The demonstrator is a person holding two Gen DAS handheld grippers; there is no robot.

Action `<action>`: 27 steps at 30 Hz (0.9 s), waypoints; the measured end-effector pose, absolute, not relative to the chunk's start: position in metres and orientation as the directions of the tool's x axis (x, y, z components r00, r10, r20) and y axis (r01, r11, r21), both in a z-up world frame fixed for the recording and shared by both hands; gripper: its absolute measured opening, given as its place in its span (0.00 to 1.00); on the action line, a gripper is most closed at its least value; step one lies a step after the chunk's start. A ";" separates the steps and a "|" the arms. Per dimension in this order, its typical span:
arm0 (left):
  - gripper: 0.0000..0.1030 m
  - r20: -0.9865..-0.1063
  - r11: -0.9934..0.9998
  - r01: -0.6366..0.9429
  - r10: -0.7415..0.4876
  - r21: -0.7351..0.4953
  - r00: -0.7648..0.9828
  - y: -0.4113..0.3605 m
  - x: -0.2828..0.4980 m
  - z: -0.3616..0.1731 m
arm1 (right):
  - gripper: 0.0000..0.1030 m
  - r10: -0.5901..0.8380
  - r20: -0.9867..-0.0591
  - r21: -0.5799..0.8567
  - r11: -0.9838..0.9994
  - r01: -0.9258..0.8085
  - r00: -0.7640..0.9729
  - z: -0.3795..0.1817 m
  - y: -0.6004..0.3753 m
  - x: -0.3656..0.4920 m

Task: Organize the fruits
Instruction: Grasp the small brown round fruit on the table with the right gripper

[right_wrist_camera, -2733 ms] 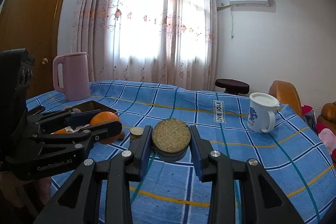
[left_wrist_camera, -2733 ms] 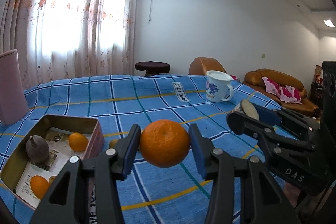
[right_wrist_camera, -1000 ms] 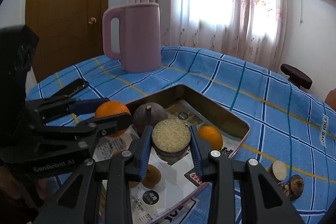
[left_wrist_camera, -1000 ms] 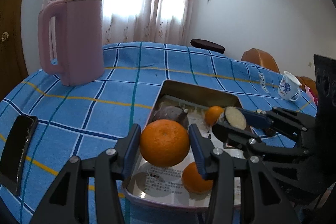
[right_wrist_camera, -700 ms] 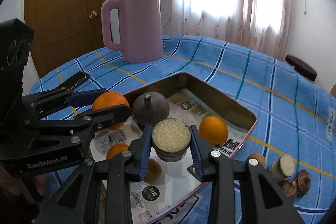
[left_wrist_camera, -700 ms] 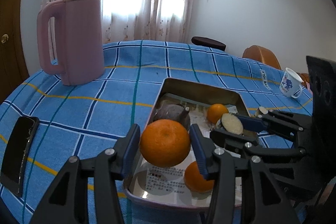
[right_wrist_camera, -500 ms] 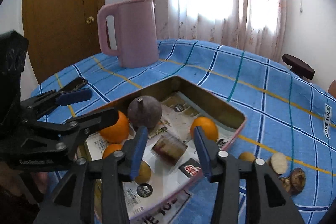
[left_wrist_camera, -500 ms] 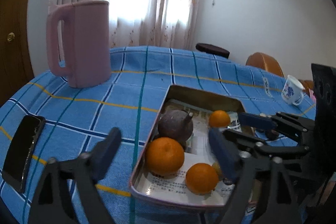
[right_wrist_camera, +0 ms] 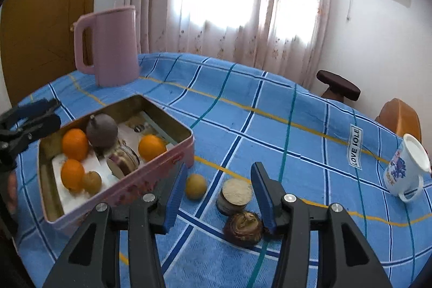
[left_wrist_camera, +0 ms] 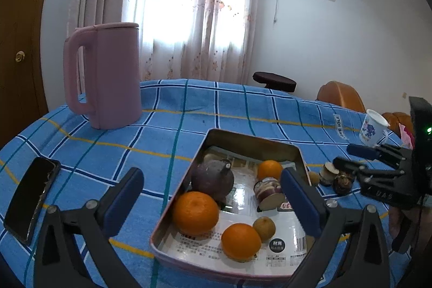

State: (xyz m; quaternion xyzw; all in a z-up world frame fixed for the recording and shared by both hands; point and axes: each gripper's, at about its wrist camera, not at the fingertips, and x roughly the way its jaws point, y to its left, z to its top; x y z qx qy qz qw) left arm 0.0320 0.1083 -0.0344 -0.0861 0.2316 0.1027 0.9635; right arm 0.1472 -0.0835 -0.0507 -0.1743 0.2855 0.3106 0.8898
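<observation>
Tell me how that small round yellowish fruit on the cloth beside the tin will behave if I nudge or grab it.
The yellowish fruit looks round, so it probably rolls when nudged. It seems small and likely light. The soft tablecloth may slow it.

Your table is covered by a blue checked cloth point(right_wrist_camera: 243, 109) with yellow and teal lines. On it, at the upper left of the right wrist view, stands a pink jug point(right_wrist_camera: 113, 45). Left of centre sits the open tin point(right_wrist_camera: 151, 174), its long side facing you. Just beside the tin's near wall lie a small yellowish fruit point(right_wrist_camera: 195, 190), a cut round piece point(right_wrist_camera: 237, 196) and a brown knobbly piece point(right_wrist_camera: 244, 227). A white mug point(right_wrist_camera: 407, 169) stands far right. In the left wrist view, a dark phone point(left_wrist_camera: 32, 196) lies lower left.
</observation>
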 end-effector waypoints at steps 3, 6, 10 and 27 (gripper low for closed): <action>1.00 -0.458 0.965 -0.236 0.159 -0.116 0.875 0.108 0.033 -0.032 | 0.49 0.435 -0.652 -0.159 0.722 -0.673 0.621 -0.060 -0.070 0.150; 1.00 -0.456 0.965 -0.234 0.158 -0.115 0.876 0.108 0.034 -0.030 | 0.47 0.405 -0.695 -0.186 0.698 -0.692 0.595 -0.072 -0.060 0.155; 1.00 -0.453 0.967 -0.228 0.154 -0.114 0.878 0.106 0.035 -0.029 | 0.42 0.402 -0.700 -0.213 0.671 -0.710 0.590 -0.076 -0.052 0.157; 1.00 -0.458 0.978 -0.189 0.128 -0.090 0.880 0.090 0.041 -0.026 | 0.30 0.328 -0.721 -0.315 0.629 -0.711 0.610 -0.089 -0.037 0.153</action>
